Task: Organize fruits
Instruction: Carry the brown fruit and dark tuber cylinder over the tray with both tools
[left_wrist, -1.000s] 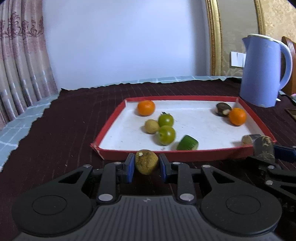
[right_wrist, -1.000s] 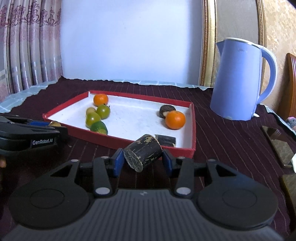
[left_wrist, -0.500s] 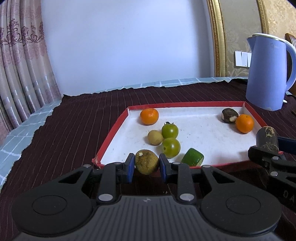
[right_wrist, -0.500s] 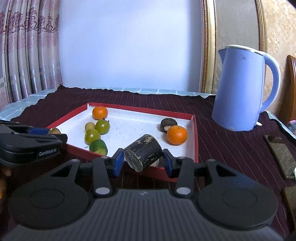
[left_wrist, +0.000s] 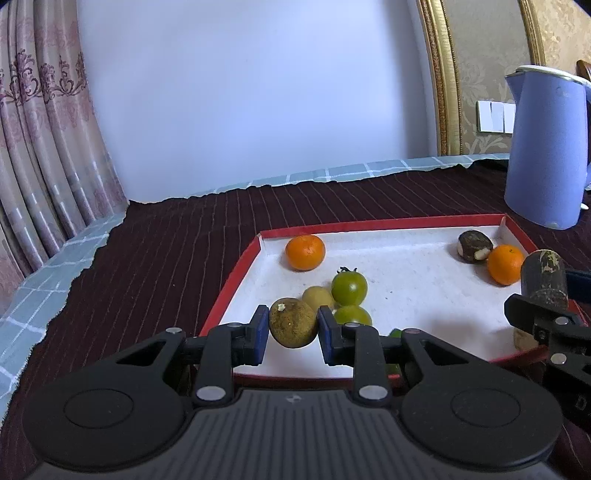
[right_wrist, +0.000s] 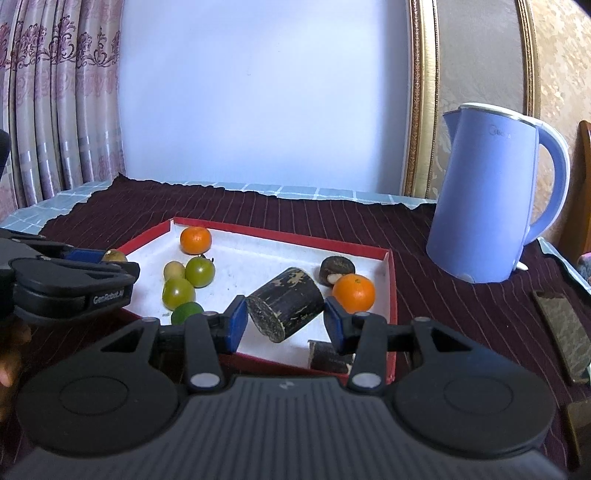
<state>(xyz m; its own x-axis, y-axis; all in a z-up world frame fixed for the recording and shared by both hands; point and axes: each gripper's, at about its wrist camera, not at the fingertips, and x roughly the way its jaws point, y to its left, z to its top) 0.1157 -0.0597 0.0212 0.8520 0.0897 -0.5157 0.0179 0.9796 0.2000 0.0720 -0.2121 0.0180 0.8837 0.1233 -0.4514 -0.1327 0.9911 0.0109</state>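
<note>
Left tongs (left_wrist: 291, 328) clamp a mottled brown-green round fruit (left_wrist: 291, 323). Right tongs (right_wrist: 284, 319) grip a black, scuffed cylindrical stalk piece (right_wrist: 286, 301). Left tongs casing reads "GenRobot.AI".

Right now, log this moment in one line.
left gripper: shut on brown fruit | right gripper: shut on dark stalk piece | both above tray

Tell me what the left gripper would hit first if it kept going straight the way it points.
Probably the small yellowish fruit in the red tray, just beyond the brown fruit the left gripper holds; depth is hard to judge.
</note>
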